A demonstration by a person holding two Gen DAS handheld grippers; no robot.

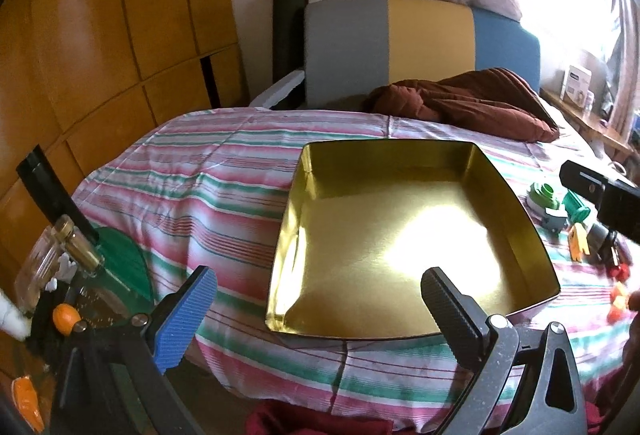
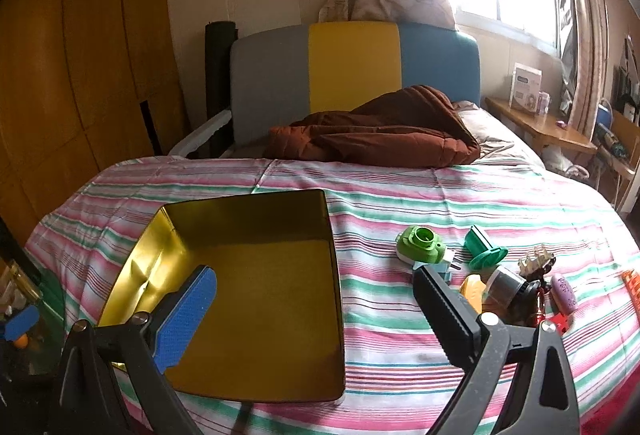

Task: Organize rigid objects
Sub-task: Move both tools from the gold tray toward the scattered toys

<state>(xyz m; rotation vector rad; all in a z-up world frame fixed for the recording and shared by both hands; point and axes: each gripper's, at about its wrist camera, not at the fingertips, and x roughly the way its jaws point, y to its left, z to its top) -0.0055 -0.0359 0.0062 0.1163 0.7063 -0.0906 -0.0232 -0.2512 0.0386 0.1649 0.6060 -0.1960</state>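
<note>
A shallow gold metal tin (image 1: pixel 516 211) lies empty on the striped bedspread; it also shows in the right wrist view (image 2: pixel 326 219). To its right lies a pile of small rigid items: a green round piece (image 2: pixel 420 245), a dark green piece (image 2: pixel 482 247), a yellow piece (image 2: pixel 472 287), a purple oval (image 2: pixel 564 289). My left gripper (image 1: pixel 320 311) is open and empty at the tin's near edge. My right gripper (image 2: pixel 316 307) is open and empty, between the tin and the pile. The right gripper also shows in the left wrist view (image 1: pixel 600 195), above the pile.
A brown quilt (image 2: pixel 380 131) lies by the grey, yellow and blue headboard (image 2: pixel 352 63). A wooden wardrobe (image 1: pixel 100 35) stands on the left. A cluttered stand with a glass jar (image 1: pixel 44 267) is at the bed's left corner. A wooden side table (image 2: pixel 536 127) stands under the window.
</note>
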